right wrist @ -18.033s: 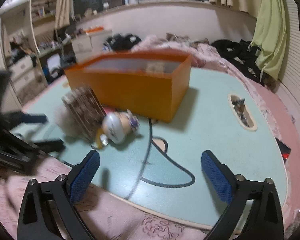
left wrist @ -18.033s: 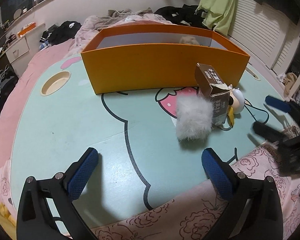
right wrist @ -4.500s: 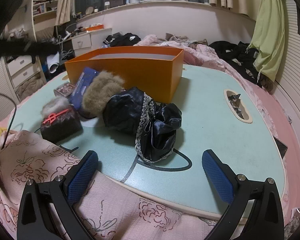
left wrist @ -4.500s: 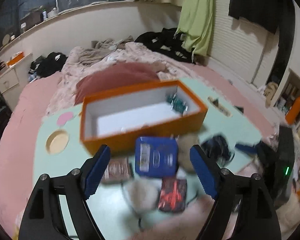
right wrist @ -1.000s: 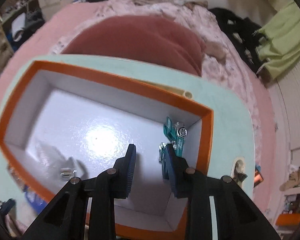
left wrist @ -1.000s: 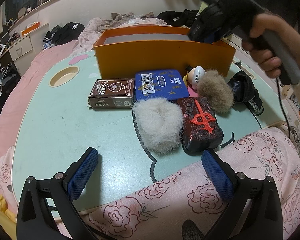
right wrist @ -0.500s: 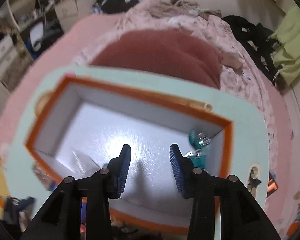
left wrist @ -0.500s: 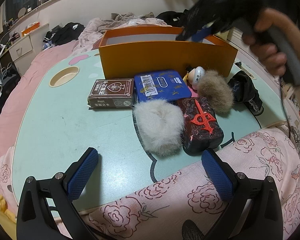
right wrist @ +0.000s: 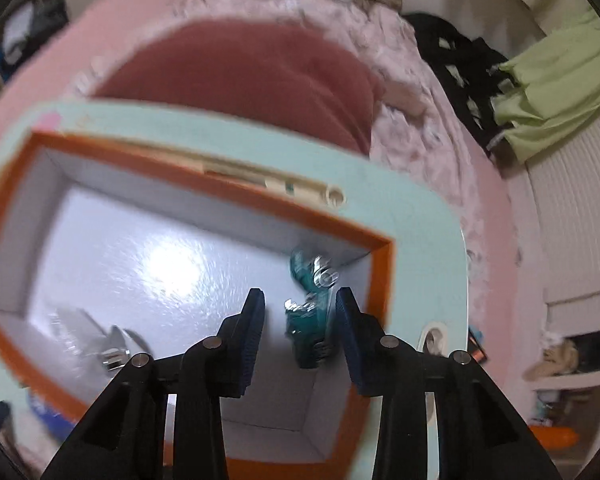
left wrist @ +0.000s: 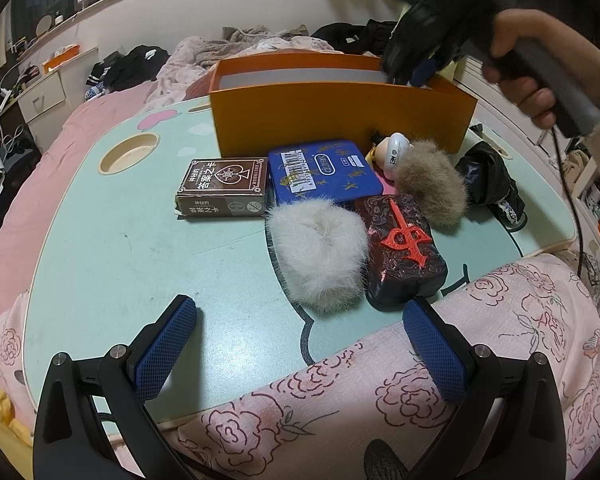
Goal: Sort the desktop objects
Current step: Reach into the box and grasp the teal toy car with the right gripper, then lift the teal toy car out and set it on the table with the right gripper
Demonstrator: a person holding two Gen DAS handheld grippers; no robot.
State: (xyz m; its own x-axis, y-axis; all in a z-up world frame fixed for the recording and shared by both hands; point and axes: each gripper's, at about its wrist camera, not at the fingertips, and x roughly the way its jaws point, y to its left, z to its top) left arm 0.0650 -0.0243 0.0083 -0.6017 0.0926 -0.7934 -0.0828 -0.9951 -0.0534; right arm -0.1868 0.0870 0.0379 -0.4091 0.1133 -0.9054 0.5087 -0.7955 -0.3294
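Your right gripper [right wrist: 299, 328] has swung back over the orange box's [right wrist: 382, 280] right corner, jaws just widened and released around the teal toy car [right wrist: 308, 320], parked there as sorted.

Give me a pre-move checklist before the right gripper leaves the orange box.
1. Teal toy car inside the orange box: ok.
2. Right gripper released: cannot tell; jaws just opened, car sits between the pads, picture blurred.
3. Left gripper open and empty: ok.
4. Left gripper clear of the white fur ball: ok.
5. Brown card box, blue packet and dark red pouch waiting on the table: ok.
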